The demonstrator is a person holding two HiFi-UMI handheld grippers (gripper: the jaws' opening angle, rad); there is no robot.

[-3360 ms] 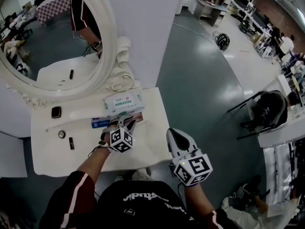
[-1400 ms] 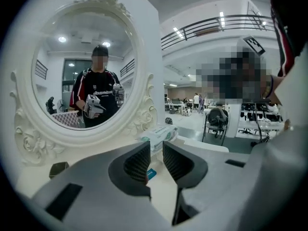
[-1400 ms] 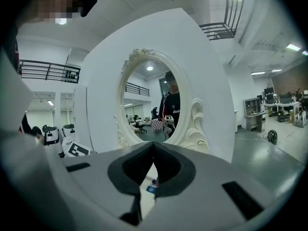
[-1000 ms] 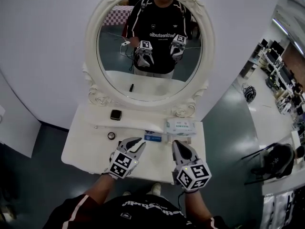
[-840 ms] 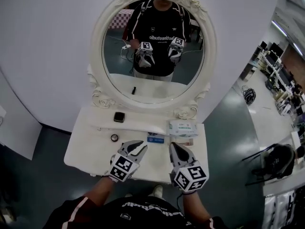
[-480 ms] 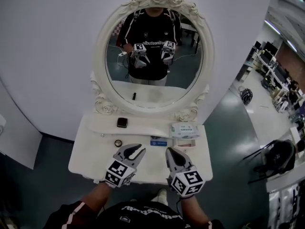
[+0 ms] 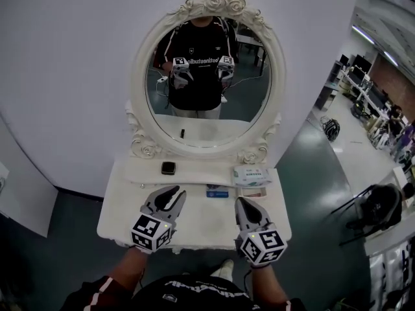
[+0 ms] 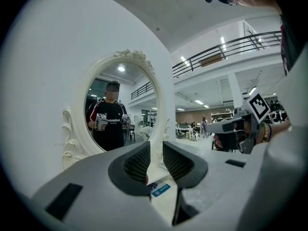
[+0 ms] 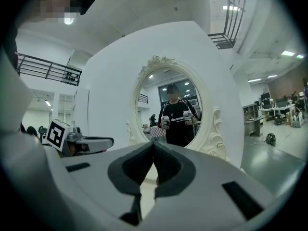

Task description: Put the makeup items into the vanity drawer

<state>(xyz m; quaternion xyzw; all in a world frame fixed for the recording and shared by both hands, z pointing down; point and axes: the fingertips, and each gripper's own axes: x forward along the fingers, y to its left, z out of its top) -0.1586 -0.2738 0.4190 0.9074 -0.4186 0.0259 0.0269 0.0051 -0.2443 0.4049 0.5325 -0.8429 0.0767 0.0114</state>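
On the white vanity top [image 7: 123, 216] lie a black compact [image 7: 168, 168], a small blue box [image 7: 216, 191] [image 8: 159, 188] and a white wipes pack [image 7: 251, 173]. My left gripper [image 7: 172, 194] [image 8: 155, 148] hovers above the front left of the top, open, with nothing between its jaws. My right gripper [image 7: 244, 205] [image 9: 153, 147] hangs over the front right with its jaws shut and empty. Both point level at the oval mirror [image 7: 206, 83]. No drawer shows in any view; the grippers cover part of the tabletop.
The mirror's carved white frame [image 7: 146, 149] stands at the back of the vanity and reflects the person and both grippers. A white wall lies to the left. To the right is grey-green floor with a black chair [image 7: 379, 209].
The left gripper has risen and shifted left. It now covers the small round item that lay by it. The right gripper has drifted a little. The head view takes in more of the mirror.
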